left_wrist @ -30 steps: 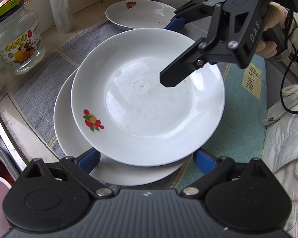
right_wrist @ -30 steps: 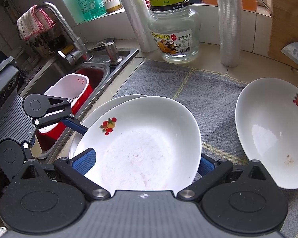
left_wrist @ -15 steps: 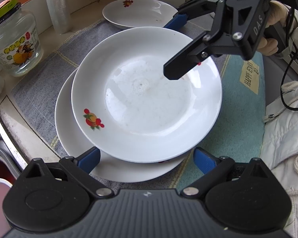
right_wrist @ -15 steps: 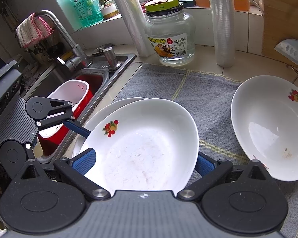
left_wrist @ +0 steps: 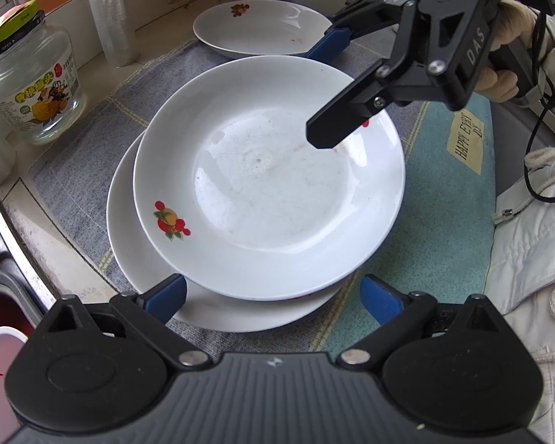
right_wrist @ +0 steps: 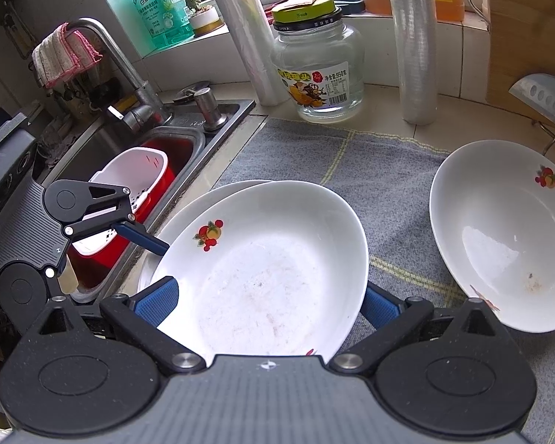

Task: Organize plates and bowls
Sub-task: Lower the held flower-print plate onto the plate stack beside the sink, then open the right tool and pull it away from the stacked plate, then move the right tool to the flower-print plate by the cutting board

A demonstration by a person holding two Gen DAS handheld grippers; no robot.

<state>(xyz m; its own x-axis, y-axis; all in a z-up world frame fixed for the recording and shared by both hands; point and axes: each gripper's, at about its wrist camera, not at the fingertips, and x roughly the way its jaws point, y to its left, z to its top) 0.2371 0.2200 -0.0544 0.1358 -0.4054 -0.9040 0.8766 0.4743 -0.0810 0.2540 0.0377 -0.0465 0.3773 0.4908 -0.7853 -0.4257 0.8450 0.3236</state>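
Grey cloth (left_wrist: 74, 170) covered the tabletop beside the sink (right_wrist: 137, 148). On it, near the jar (right_wrist: 320, 70), a top plate (left_wrist: 270, 177) lay off-centre on a lower plate (left_wrist: 129, 244). Both the left claw (left_wrist: 273, 298) and right claw (right_wrist: 268, 301) were released, straddling the top plate's rim.
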